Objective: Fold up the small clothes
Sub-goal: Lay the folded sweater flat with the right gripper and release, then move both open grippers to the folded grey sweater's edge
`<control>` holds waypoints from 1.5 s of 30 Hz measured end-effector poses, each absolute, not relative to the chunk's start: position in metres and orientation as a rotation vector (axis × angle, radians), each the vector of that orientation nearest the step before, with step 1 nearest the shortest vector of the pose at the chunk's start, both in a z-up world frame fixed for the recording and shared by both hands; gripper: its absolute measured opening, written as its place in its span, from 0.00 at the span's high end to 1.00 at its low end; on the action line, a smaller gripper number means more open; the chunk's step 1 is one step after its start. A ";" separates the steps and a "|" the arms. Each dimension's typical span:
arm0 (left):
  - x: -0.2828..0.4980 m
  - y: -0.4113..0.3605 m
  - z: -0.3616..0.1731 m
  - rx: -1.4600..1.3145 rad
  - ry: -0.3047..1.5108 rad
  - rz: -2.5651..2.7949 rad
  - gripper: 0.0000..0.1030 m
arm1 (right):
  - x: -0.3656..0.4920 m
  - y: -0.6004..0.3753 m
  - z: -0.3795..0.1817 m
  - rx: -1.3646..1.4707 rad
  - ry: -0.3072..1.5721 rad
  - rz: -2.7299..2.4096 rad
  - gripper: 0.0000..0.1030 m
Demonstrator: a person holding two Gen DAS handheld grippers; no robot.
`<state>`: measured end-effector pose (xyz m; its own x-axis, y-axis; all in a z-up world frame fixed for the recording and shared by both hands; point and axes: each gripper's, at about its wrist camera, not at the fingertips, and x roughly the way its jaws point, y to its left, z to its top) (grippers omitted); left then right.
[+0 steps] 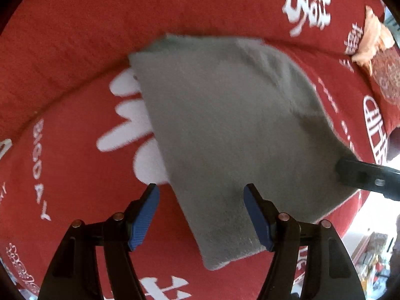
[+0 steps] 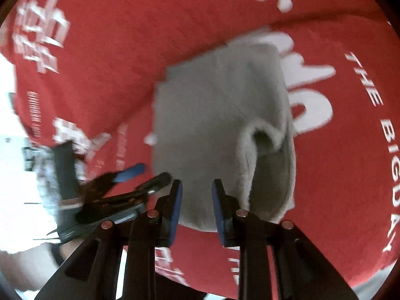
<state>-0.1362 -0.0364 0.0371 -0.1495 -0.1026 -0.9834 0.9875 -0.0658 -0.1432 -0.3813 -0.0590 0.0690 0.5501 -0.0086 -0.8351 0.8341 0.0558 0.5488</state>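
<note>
A small grey fleece garment [image 1: 232,130] lies folded on a red blanket [image 1: 75,50] with white lettering. My left gripper [image 1: 201,187] hovers open over the garment's near left edge; one blue pad is over the blanket, the other over the grey cloth, and nothing is between them. In the right wrist view the same garment [image 2: 212,125] shows a curled-up fleecy edge [image 2: 260,135]. My right gripper [image 2: 197,182] stands slightly open above the garment's near edge, with nothing gripped. The left gripper's fingers [image 2: 130,172] appear blurred beside it.
A crumpled orange cloth [image 1: 372,40] lies at the far right of the blanket. The blanket's edge [image 1: 350,215] drops off to a bright floor at the lower right. A black finger of the right gripper [image 1: 362,177] reaches in over the garment's right corner.
</note>
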 end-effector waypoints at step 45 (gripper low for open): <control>-0.122 -0.035 0.052 1.106 1.259 -1.291 0.21 | -0.485 -0.043 0.033 1.552 0.808 -1.159 0.81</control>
